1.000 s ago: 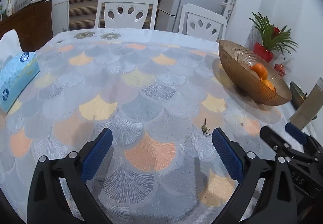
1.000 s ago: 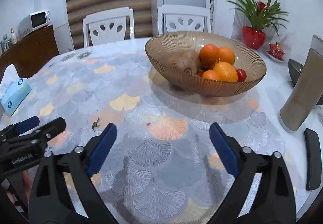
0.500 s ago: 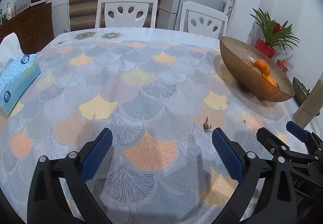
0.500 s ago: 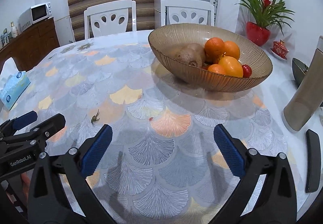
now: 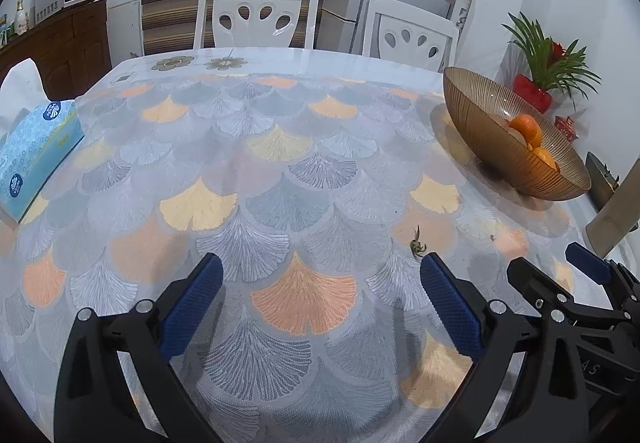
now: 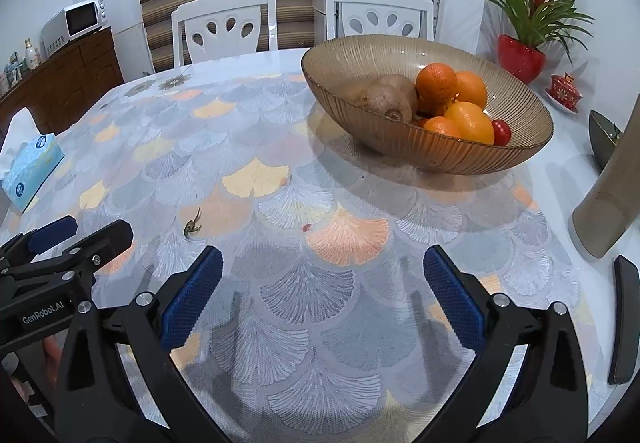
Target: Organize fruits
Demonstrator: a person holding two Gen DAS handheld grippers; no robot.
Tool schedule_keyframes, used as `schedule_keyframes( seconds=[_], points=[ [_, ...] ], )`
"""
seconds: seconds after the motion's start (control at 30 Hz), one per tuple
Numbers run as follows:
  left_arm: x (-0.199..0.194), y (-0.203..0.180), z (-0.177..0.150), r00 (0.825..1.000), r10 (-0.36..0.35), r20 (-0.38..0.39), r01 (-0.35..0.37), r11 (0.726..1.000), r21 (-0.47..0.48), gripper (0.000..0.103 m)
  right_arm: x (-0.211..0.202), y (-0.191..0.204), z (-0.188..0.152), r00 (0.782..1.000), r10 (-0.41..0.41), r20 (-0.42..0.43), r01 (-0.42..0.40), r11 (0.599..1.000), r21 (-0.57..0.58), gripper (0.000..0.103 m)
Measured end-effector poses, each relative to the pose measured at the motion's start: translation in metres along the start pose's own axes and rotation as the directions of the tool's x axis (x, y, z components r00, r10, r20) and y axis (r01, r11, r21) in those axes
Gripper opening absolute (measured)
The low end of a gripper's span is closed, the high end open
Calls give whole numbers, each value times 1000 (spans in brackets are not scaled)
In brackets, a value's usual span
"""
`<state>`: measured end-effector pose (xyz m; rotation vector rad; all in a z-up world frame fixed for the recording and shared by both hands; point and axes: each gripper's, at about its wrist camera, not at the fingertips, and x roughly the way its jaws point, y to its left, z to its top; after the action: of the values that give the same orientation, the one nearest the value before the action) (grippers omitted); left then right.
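Observation:
A ribbed amber glass bowl [image 6: 400, 147] stands on the patterned tablecloth at the back right, and in the left wrist view the bowl [image 5: 480, 123] sits far right. It holds oranges [image 6: 436, 83], kiwis [image 6: 386, 103] and a small red tomato [image 6: 501, 132]. A small green fruit stem [image 6: 193, 227] lies loose on the cloth; the same stem [image 5: 417, 244] shows by the left gripper's right finger. My left gripper [image 5: 320, 299] is open above the cloth, nothing between its fingers. My right gripper [image 6: 320, 291] is open too, short of the bowl.
A blue tissue box [image 5: 34, 155] sits at the table's left edge. A tan cylinder [image 6: 608, 203] and a black flat object [image 6: 624, 319] stand at the right edge. Two white chairs [image 5: 258, 17] line the far side. A red potted plant [image 6: 522, 55] is behind the bowl.
Both grippers have drawn back and tilted slightly, so the bowl sits a little farther and higher in each view. Both stay open. Nothing on the table moved.

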<state>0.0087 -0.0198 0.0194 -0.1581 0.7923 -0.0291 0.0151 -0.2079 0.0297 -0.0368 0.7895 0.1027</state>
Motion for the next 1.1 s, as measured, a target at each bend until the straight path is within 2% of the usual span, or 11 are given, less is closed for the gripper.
schedule_keyframes(
  seconds=[0.3,1.1],
  points=[
    [-3,4,0,1000,-13,9,13,1000,-28,98,1,0,0,1000,1,-10,-1,1000,0,100],
    [-4,4,0,1000,-11,9,11,999,-31,98,5,-1,0,1000,5,-27,-5,1000,4,100]
  ],
)
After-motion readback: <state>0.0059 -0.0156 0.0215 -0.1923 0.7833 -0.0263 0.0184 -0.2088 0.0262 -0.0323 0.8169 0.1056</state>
